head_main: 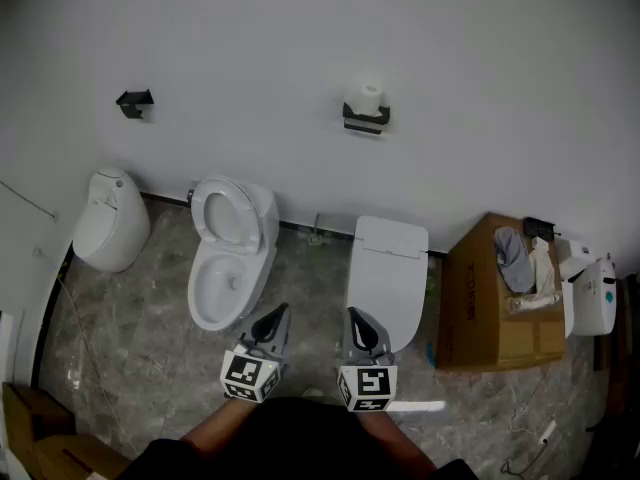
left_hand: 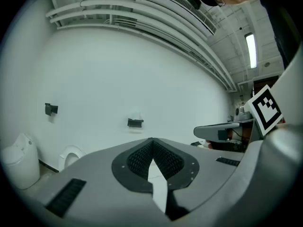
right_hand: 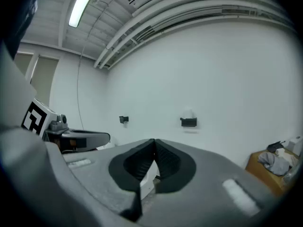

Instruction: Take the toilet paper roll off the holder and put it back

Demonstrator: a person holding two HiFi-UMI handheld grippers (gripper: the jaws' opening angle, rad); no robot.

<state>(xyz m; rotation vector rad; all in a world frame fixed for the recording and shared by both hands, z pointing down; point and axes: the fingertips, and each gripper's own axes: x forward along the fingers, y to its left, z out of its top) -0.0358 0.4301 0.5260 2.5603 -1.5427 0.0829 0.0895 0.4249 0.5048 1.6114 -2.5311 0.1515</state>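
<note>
A white toilet paper roll (head_main: 370, 96) stands upright on a black wall holder (head_main: 365, 118) high on the white wall. The same holder shows small and far off as holder (left_hand: 135, 123) in the left gripper view and holder (right_hand: 188, 122) in the right gripper view. My left gripper (head_main: 277, 317) and right gripper (head_main: 357, 320) hang side by side low in the head view, well short of the wall, pointing toward it. Both are shut with their tips touching and nothing between them: left gripper (left_hand: 152, 141), right gripper (right_hand: 154, 141).
A second black holder (head_main: 134, 102) sits empty to the left on the wall. Below stand a white bin (head_main: 110, 218), an open toilet (head_main: 228, 253), a closed toilet (head_main: 387, 273) and a cardboard box (head_main: 495, 298) with rags. Marble floor lies under the grippers.
</note>
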